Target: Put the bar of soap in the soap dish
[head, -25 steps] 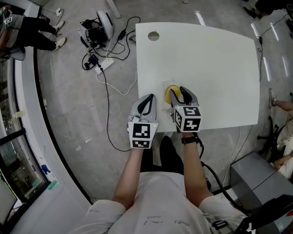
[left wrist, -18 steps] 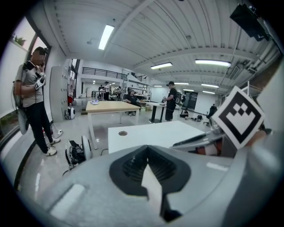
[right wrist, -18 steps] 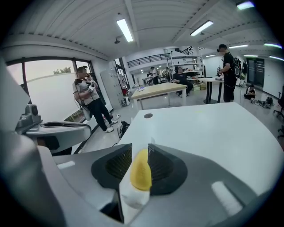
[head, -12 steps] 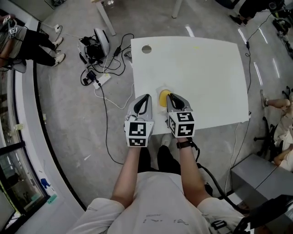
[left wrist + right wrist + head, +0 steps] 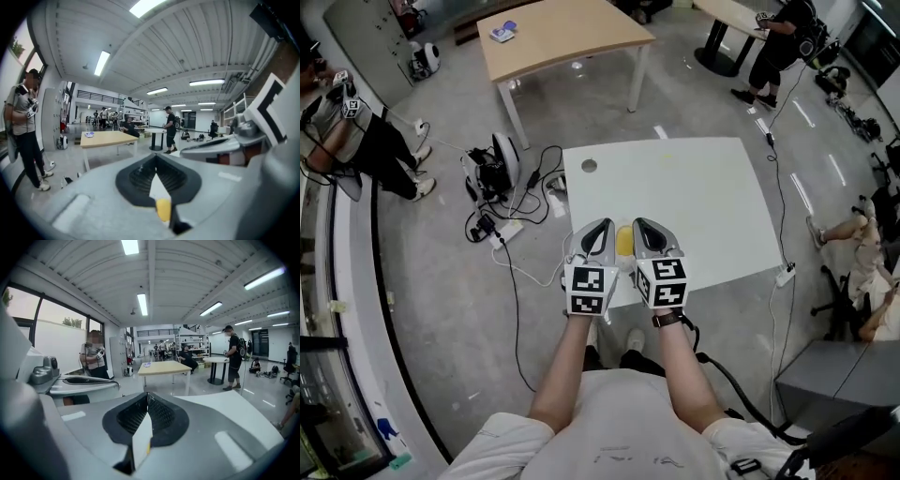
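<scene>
The yellow bar of soap (image 5: 624, 241) lies near the front edge of the white table (image 5: 703, 202), in what looks like a pale, see-through dish that I can barely make out. Both grippers hang well above it, side by side. My left gripper (image 5: 598, 226) is just left of the soap and my right gripper (image 5: 643, 225) just right of it. Each has its jaws together with nothing held. In the left gripper view the soap (image 5: 163, 208) shows far below through the slit of the left gripper (image 5: 156, 159). The right gripper view shows only a yellow sliver (image 5: 149, 445) under the right gripper (image 5: 147, 397).
A round hole (image 5: 589, 166) is in the white table's far left corner. Cables and gear (image 5: 497, 178) lie on the floor to the left. A wooden table (image 5: 562, 33) stands beyond. People stand at the left and far right. A power strip (image 5: 785, 274) hangs by the table's right edge.
Both grippers have risen away from the table. The right gripper's jaws, open around the soap a second ago, have closed empty. The soap has stayed on the table.
</scene>
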A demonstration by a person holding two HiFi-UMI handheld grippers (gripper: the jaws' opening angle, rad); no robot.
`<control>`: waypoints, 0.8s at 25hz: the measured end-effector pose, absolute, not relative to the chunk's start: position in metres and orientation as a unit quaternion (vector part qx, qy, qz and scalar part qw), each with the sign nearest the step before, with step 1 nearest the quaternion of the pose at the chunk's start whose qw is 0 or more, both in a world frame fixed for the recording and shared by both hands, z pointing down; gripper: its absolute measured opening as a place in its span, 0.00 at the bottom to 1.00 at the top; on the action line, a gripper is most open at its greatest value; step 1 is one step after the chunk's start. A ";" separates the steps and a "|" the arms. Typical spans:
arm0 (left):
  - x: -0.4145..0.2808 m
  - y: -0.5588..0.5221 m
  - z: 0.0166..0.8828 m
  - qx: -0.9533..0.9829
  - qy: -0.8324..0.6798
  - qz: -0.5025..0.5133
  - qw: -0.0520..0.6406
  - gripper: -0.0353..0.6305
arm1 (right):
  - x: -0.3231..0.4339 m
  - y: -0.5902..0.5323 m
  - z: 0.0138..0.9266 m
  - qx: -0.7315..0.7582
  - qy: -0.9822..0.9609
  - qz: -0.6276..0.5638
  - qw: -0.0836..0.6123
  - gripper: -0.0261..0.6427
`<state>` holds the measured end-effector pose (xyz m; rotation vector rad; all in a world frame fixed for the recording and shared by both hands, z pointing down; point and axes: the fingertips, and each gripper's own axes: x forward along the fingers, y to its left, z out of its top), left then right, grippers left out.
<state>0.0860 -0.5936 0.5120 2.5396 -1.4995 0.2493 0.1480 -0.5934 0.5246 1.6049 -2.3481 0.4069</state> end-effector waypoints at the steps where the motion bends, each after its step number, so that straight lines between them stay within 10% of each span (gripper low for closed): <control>1: 0.086 -0.595 0.502 0.858 -0.501 0.077 0.082 0.05 | 0.148 -0.593 0.515 0.559 -0.809 0.130 0.128 0.06; 20: 0.114 -0.392 0.441 0.865 -0.500 0.033 0.034 0.05 | 0.203 -0.364 0.449 0.612 -0.786 0.071 0.050 0.05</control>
